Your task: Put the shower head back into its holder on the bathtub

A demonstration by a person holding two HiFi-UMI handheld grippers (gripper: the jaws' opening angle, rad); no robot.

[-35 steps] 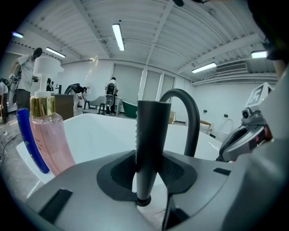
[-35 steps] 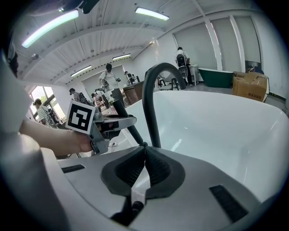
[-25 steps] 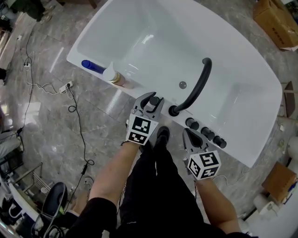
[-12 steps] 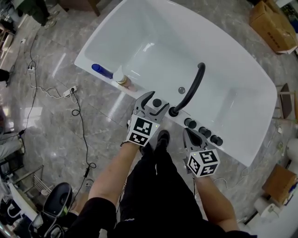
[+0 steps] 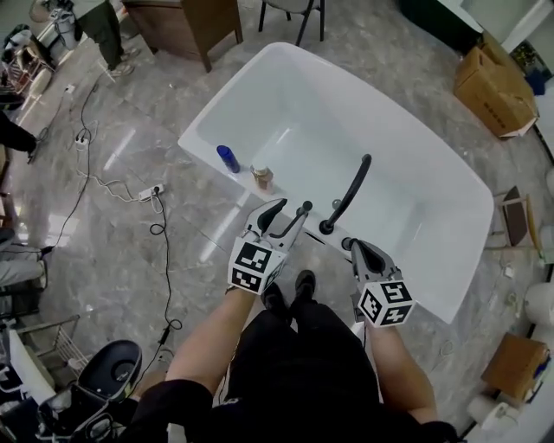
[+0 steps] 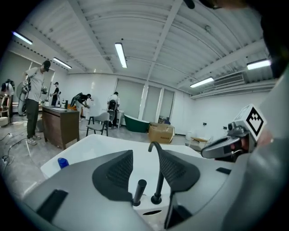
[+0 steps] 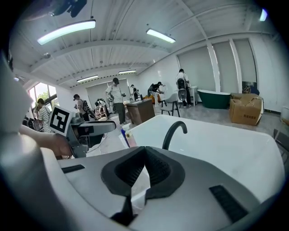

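Note:
The black shower head (image 5: 303,209) stands upright in its holder on the near rim of the white bathtub (image 5: 407,234), left of the curved black faucet (image 5: 351,190). My left gripper (image 5: 288,210) hangs above and just short of it. Its jaws have just been closing but stand open with nothing between them. In the left gripper view the shower head (image 6: 139,191) and faucet (image 6: 157,171) show beyond the left gripper (image 6: 144,169), apart from the pads. My right gripper (image 5: 351,246) is shut and empty, to the faucet's right; in its own view the right gripper (image 7: 144,155) faces the faucet (image 7: 174,131).
A blue bottle (image 5: 228,158) and an amber bottle (image 5: 262,177) stand on the rim to the left. Cables and a power strip (image 5: 149,192) lie on the floor. A wooden desk (image 5: 186,22) and a cardboard box (image 5: 495,86) stand beyond the tub. People (image 6: 34,101) work at the back.
Both grippers have risen away from the tub rim. The left jaws, which stood round the shower head's top, have let it go and lifted off; it stays in the holder.

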